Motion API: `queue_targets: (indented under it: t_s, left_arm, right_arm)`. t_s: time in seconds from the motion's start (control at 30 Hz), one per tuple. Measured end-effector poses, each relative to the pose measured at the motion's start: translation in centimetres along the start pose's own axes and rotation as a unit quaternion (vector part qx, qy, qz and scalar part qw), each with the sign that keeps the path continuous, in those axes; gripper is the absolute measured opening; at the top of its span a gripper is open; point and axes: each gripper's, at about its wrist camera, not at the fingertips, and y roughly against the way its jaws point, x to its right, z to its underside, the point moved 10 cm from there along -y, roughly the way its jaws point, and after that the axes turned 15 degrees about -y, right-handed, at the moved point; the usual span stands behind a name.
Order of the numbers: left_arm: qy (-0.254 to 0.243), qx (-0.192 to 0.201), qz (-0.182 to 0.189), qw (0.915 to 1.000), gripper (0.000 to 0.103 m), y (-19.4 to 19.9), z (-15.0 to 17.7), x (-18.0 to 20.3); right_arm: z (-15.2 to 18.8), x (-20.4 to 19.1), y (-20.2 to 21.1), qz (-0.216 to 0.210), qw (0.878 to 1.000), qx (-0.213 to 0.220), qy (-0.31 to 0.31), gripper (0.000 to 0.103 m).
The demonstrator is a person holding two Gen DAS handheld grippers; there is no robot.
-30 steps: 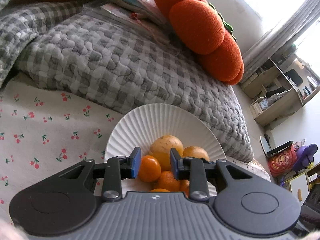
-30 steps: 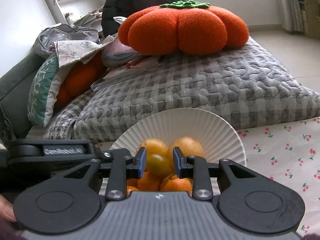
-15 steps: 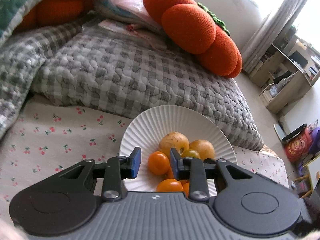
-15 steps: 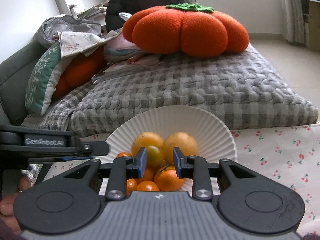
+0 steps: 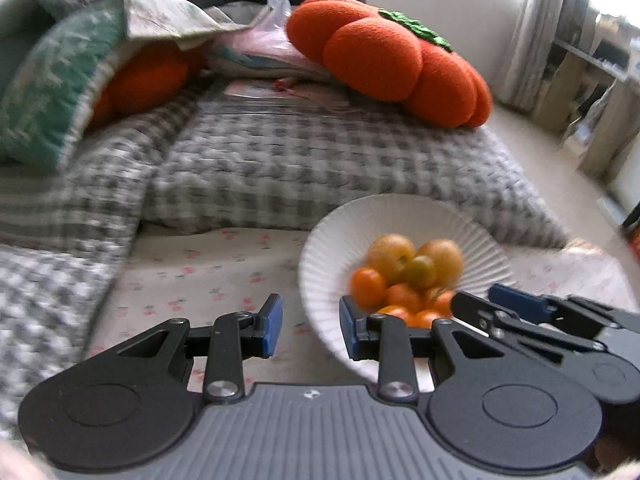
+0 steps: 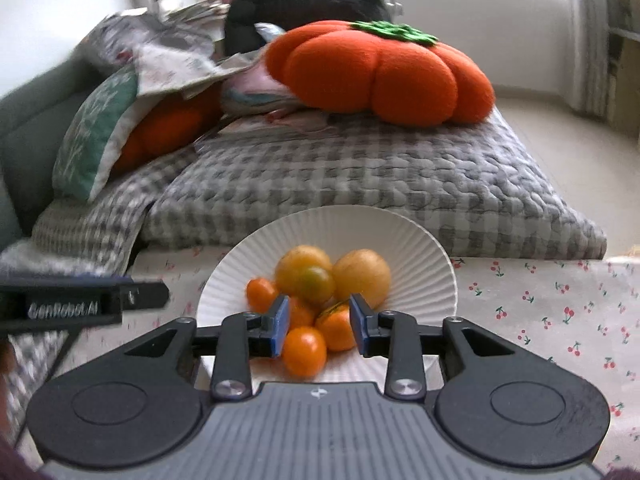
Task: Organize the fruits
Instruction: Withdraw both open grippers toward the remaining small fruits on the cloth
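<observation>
A white ribbed plate (image 6: pixel 420 240) sits on the cherry-print cloth and holds a heap of fruit: two yellow round ones (image 6: pixel 362 276), a greenish one (image 6: pixel 316 284) and several small oranges (image 6: pixel 304 352). My right gripper (image 6: pixel 319 330) is open and empty, just above the plate's near side. My left gripper (image 5: pixel 310 326) is open and empty, to the left of the plate (image 5: pixel 344 224), its right finger over the plate's rim. The right gripper (image 5: pixel 516 308) also shows in the left wrist view, and the left gripper (image 6: pixel 80 304) shows in the right wrist view.
A grey checked quilt (image 6: pixel 360 176) lies right behind the plate, with an orange pumpkin cushion (image 6: pixel 380 72) on top. A green cushion (image 6: pixel 96 132) and piled fabrics are at the left. The cherry-print cloth (image 6: pixel 540 304) spreads right of the plate.
Both grippers have drawn back from the plate. The left one has also shifted left, so the plate now lies to its right. Both jaws stay open and empty.
</observation>
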Motion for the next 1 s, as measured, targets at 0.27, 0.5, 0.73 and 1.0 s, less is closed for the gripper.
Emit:
queue_targets:
  t_s: [0.27,0.5,0.73,1.0]
  left_arm:
    - [-0.011,-0.004,-0.036,0.9993,0.024,2.3,1.5,-0.6]
    - [-0.005,-0.003,-0.059,0.9982,0.028,4.5,2.9,-1.3]
    - [-0.003,0.007,-0.057,0.9983,0.047,6.9,4.1,-1.0]
    - [0.022,-0.013,-0.024,0.9994,0.069,6.8,6.2,-1.3]
  right_arm:
    - [1.6,-1.5,1.3,-0.020,1.000,-0.009,0.017,0.044]
    - [2.3,-2.5,3.2,-0.039,0.998,0.005,0.039,0.063]
    - [4.0,-2.5,4.4,-0.047,0.997,-0.007,0.053,0.067]
    - [6.0,-2.4,5.3,-0.064,0.995,-0.036,0.065,0.071]
